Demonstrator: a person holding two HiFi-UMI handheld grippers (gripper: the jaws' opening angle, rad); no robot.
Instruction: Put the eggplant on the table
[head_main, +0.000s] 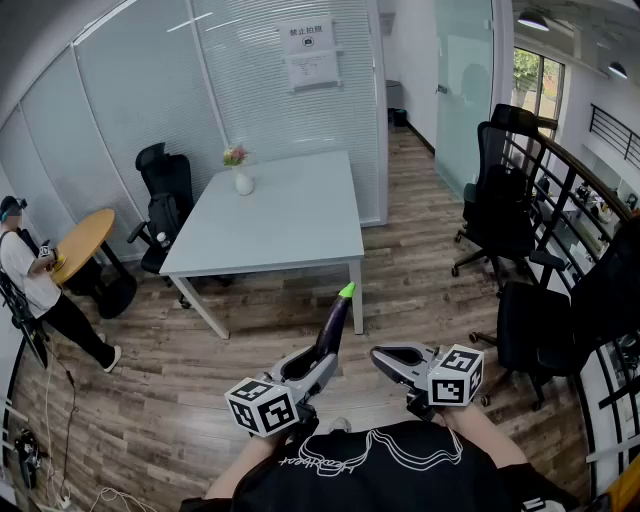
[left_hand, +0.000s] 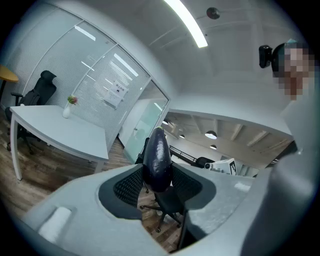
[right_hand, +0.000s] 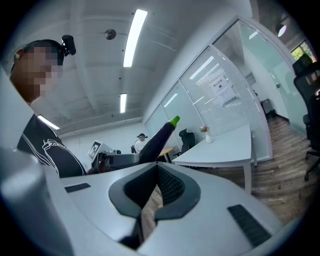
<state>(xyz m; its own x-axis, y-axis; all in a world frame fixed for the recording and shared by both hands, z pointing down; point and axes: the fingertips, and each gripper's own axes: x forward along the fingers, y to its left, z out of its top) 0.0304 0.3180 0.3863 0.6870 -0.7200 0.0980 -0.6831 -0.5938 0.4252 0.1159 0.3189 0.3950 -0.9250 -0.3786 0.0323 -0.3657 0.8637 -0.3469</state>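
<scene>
L gripper clamped on the eggplant at its fat end, green stem tip pointing up & fwd. Eggplant's in the air, not on the table, just short of its near right corner. R gripper close beside, jaws about shut, nothing btwn them. Flower vase at table's far left corner

The long, glossy dark-purple eggplant stood tilted, green stem end uppermost, clamped at its base in the left gripper, short of the pale table's near edge.
</scene>
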